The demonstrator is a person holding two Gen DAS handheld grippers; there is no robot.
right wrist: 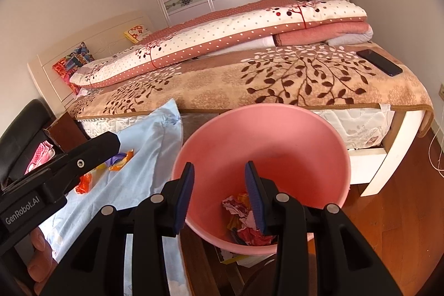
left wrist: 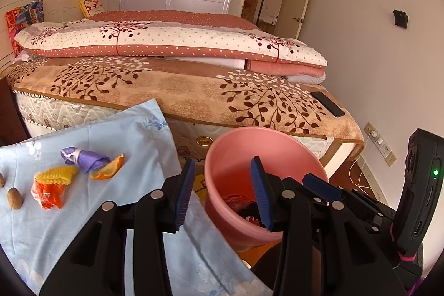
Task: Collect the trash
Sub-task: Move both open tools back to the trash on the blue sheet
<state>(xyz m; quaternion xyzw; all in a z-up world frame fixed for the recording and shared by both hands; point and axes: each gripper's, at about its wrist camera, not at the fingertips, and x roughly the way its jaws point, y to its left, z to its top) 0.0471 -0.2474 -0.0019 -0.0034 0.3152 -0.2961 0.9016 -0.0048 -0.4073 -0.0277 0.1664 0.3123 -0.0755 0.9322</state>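
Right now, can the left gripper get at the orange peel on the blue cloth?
Probably yes. The left gripper is open and empty, and the orange peel lies bare on the blue cloth with nothing over it. Only the purple wrapper lies close beside it, so the fingers may brush that.

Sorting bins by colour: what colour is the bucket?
Pink bucket, clearest in the right wrist view.

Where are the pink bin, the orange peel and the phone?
pink bin (right wrist: 263,135): right wrist view, inner back wall.
orange peel (left wrist: 108,170): left wrist view, middle of the peel.
phone (left wrist: 327,103): left wrist view, screen centre.
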